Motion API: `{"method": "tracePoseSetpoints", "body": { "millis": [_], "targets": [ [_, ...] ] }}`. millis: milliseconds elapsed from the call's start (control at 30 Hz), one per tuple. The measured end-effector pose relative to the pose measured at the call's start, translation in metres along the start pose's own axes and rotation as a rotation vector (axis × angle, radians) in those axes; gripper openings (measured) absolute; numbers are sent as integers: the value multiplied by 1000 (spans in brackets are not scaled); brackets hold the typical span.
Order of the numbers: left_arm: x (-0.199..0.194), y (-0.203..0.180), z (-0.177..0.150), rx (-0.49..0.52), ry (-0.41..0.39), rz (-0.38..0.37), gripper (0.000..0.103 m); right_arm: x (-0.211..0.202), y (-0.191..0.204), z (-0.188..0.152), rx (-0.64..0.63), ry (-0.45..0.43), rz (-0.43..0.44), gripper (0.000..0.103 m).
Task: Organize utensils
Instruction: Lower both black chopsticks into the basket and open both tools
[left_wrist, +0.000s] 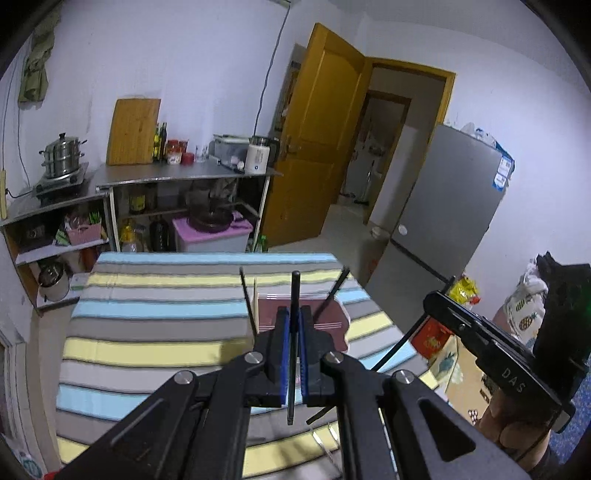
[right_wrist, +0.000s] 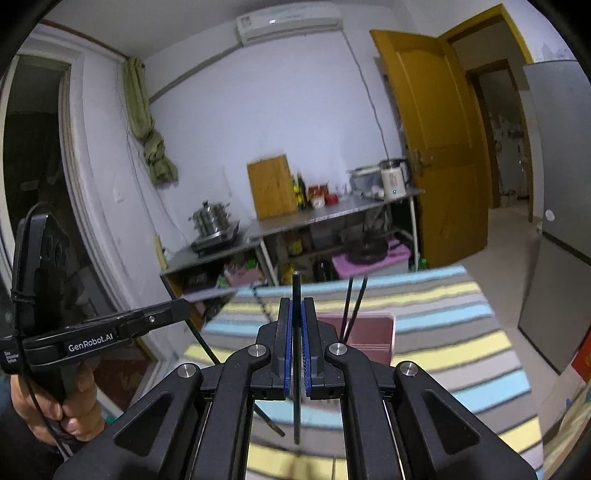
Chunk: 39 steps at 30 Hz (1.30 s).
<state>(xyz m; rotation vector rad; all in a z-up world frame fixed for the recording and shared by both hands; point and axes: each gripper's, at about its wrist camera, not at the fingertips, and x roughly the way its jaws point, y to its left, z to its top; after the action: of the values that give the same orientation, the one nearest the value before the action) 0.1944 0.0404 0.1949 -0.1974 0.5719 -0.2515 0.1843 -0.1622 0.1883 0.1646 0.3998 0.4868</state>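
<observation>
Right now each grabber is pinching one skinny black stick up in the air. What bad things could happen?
1. Each chopstick is pinched only at one narrow spot by the left gripper or right gripper, so it could swivel or slip out.
2. A dropped one may bounce off the striped cloth onto the floor.
3. The container already holds other chopsticks leaning out; poking a new one in could knock them or tip it.

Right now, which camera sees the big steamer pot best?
The left wrist view: the steamer pot looks sharper and shows its stacked tiers on the stove. The right wrist view shows it smaller and blurrier.
</observation>
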Motion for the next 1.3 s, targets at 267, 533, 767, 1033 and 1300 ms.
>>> {"method": "tracePoseSetpoints", "body": {
  "millis": [267,533,767,1033,1300],
  "targets": [
    [14,-1,40,9,-63,-10,5,20,1,40,-24,-89,-15,4],
    [47,5,49,14,-62,-10,5,50,-4,38,-47,-93,-39,4],
    [81,11,29,4,-4,14,5,74,-20,17,-27,-36,-61,4],
    [103,17,8,-12,61,39,5,90,-35,-7,-2,46,-68,4],
    [107,23,-2,-36,90,58,6,100,-43,-23,22,124,-78,5]
  ]
}}
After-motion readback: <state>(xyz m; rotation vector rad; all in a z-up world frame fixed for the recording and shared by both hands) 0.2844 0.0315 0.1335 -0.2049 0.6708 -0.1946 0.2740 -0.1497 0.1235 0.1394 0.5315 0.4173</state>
